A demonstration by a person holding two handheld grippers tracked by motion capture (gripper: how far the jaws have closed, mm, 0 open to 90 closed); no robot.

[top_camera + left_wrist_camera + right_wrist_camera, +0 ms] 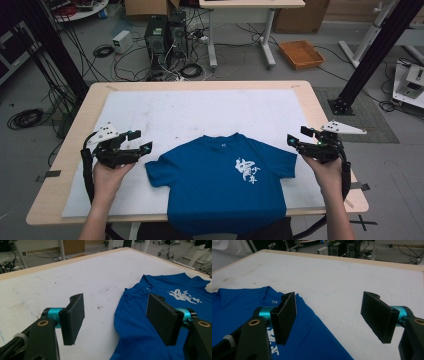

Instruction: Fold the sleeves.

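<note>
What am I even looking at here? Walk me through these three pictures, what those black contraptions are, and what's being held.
A person sits at a table holding a hand-operated two-jaw gripper in each hand; there is no robot arm. The high view looks down from above: the left gripper and right gripper flank a blue T-shirt lying flat, print side up, on a white sheet. The other two pictures come from cameras riding on each gripper, looking along its black jaws. Both grippers stand open and hold nothing; they hover near the shirt's sleeves.
</note>
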